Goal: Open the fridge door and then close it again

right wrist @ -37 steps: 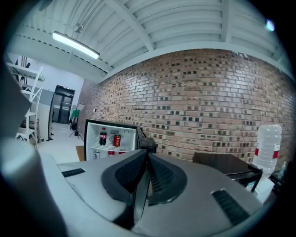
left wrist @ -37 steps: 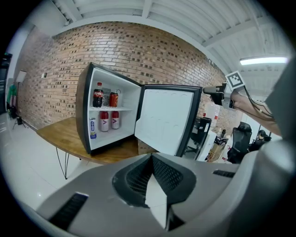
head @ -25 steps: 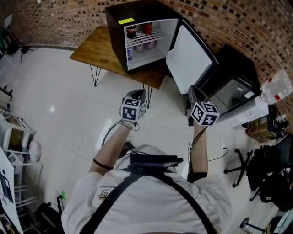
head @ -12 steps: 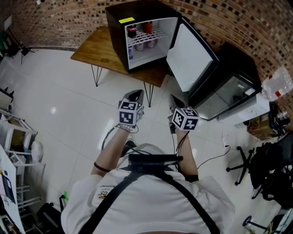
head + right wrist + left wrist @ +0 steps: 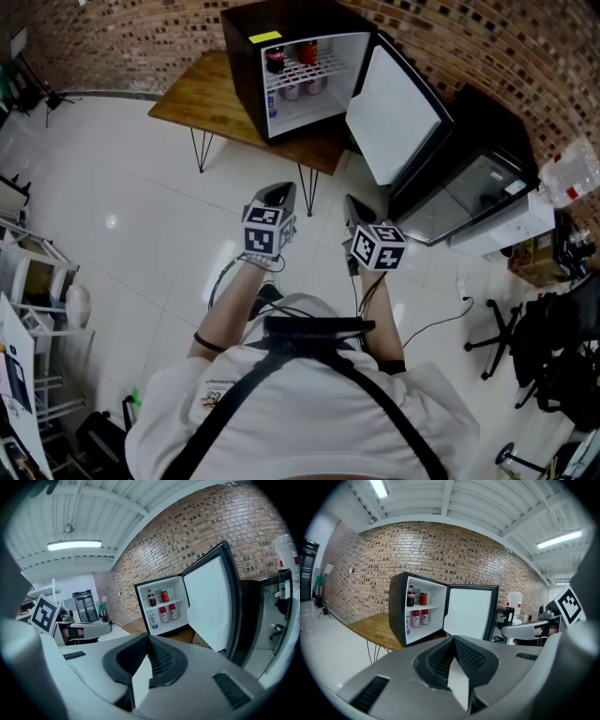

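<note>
Drawn back from the edge of the fridge door, the right gripper is now held lower and closer to the person than a second ago, level with the left gripper, which has barely shifted. Both are kept over the white floor, well apart from the fridge.

The fridge is seen at 12 o'clock from the grippers, set on a wooden table against the brick wall. Its door is swung wide open toward 1 o'clock, with the white inner face turned to the room. Bottles and cans are seen on the wire shelf inside. A second dark cabinet is placed at 2 o'clock, just beside the open door.

In the left gripper view the jaws are pressed fully together, and nothing is held. In the right gripper view the jaws are seen meeting at the tips and are only just starting to open; nothing is gripped between them.
</note>
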The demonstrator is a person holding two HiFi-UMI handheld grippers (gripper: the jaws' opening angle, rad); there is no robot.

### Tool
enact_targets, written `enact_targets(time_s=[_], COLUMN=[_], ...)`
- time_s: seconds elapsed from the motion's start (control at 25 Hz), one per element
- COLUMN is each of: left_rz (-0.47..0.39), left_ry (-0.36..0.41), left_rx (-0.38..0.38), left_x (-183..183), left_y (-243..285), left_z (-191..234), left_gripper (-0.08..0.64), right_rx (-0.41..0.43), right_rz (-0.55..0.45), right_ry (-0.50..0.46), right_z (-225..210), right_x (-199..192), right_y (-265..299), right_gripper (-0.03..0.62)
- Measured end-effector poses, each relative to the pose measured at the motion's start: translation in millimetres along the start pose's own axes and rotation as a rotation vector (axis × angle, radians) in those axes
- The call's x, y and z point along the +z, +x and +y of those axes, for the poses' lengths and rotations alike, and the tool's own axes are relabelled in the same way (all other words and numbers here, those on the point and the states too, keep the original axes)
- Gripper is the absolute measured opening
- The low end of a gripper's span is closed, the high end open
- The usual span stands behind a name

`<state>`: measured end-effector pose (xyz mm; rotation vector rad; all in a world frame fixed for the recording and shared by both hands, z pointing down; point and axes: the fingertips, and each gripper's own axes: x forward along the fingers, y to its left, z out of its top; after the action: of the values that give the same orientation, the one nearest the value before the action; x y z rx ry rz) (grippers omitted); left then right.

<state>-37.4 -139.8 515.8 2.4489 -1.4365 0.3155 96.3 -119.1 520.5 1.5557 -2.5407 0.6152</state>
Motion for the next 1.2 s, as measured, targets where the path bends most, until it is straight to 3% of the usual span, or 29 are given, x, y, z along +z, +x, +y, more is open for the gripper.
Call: enact_targets(time_s=[0.92, 1.12, 1.2], left_rz=[-0.006, -0.002, 0.001], left_ry=[-0.040, -0.048, -0.051], left_rx=[-0.014, -0.012, -0.013], left_x=[0.7, 0.7, 0.7], left_y=[6.4, 12.3, 17.2], left_z=[2.6, 6.8, 8.3], left_gripper=[0.000, 0.000, 0.000], right_rx=[0.007, -0.052, -0.096], right_rz=[-0.017, -0.037, -0.028], right_ry=[-0.005, 0.012, 0.025], right_z=[-2.3, -38.5, -64.0], right_x=[1.1, 3.9, 3.1], right_y=[-0.7, -1.0, -1.2], right_gripper=[0.009, 0.035, 0.098])
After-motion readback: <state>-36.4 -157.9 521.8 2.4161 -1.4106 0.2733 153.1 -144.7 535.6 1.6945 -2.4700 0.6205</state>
